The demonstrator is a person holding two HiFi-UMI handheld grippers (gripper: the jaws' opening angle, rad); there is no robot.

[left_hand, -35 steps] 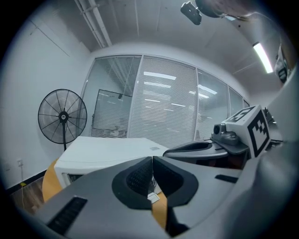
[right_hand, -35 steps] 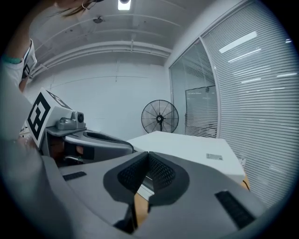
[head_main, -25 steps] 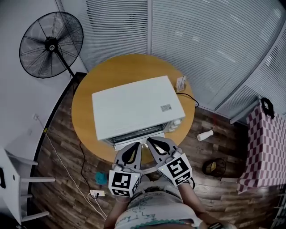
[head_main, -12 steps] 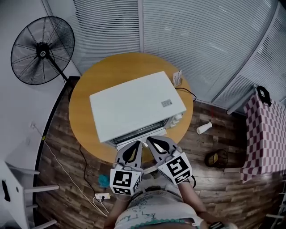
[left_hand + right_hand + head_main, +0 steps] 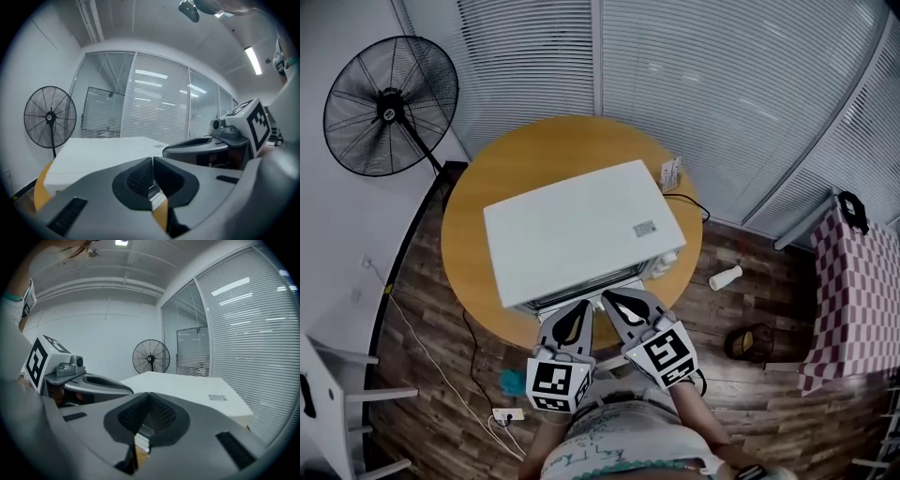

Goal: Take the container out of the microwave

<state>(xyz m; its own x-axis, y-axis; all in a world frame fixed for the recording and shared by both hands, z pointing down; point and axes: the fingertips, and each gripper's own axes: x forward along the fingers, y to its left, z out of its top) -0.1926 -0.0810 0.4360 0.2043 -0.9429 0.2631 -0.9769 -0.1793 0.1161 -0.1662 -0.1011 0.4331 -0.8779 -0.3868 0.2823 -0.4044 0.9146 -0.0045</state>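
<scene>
Far left: standing fan [image 5: 391, 105], well clear of the work. Not a concern.

Round wooden table [image 5: 467, 234] with the white microwave [image 5: 581, 230] on it. The front of the microwave faces me and sits near the table's near edge. I see only a dark strip of the front face from above, and the door looks closed.

The container is in no view. I judge it is still inside, behind that door.

Left gripper [image 5: 584, 304]: jaws pressed together, nothing between them, tip just short of the microwave front. Right gripper [image 5: 605, 294]: same, jaws together and empty, just beside the left one.

Right of the microwave: a small carton [image 5: 672, 173] at the table's far rim and a cable trailing off that side. A white bottle [image 5: 725, 277] lies on the floor, with a checked cloth [image 5: 853, 300] beyond it.

Risks, as I judge them:
- Both tools are closed, so neither can take a handle or the container until its jaws are spread.
- A hard tug on the door could drag the microwave toward the near edge.
- The tips sit so close together they could knock each other when one swings out.
- I haven't seen the container's shape or fill, so a blind reach could tip it.
</scene>
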